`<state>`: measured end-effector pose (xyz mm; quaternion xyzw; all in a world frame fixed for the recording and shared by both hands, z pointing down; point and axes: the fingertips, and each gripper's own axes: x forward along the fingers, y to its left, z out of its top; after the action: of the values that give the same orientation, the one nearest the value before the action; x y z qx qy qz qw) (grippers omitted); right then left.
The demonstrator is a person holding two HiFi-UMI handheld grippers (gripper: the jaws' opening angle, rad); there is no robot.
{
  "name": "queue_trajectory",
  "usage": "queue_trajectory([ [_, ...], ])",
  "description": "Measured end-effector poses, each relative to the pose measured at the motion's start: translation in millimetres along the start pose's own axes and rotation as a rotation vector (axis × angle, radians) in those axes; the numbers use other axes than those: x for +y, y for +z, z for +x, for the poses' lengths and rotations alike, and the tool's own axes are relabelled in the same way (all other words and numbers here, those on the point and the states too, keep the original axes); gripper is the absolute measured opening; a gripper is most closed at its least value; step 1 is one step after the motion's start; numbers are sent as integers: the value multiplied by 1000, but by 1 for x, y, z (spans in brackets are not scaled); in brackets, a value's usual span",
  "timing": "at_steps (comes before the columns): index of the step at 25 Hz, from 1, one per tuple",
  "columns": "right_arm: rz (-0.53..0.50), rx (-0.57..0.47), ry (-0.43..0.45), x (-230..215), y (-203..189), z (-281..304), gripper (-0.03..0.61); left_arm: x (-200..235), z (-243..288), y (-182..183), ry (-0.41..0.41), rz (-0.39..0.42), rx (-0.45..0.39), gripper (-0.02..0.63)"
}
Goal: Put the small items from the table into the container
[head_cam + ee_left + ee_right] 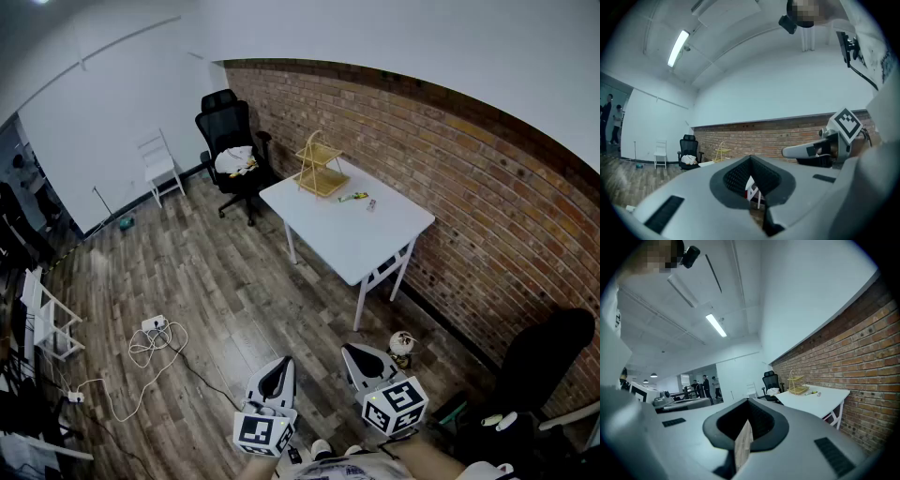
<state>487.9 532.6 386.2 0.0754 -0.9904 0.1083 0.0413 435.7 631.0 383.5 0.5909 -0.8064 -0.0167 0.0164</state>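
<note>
A white table [352, 234] stands against the brick wall, well ahead of me. On its far end sits a yellow two-tier wire basket [319, 169]. Beside the basket lie two small items: a green-yellow one [353, 197] and a pale one [371, 203]. My left gripper [275, 377] and right gripper [359, 358] hover low over the wooden floor, far short of the table. Both are shut and hold nothing. The right gripper view shows the table [820, 397], the basket [797, 387] and the items [812, 392] off to the right. The left gripper view shows the right gripper [787, 151] alongside.
A black office chair [230, 141] with clutter on its seat stands beside the table's far end, a white chair [159, 167] farther left. A power strip and cables [155, 330] lie on the floor. A small round object [402, 345] sits near the table leg. People stand far off [704, 385].
</note>
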Motion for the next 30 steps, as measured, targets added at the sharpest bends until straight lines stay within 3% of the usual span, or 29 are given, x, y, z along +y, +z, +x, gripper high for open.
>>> queue_trajectory([
  [9,0,-10,20,-11,4,15,20,26,27,-6,41,-17,13,48],
  [30,72,-17,71,-97,13,23,20,0,106,0,92,17,7,48],
])
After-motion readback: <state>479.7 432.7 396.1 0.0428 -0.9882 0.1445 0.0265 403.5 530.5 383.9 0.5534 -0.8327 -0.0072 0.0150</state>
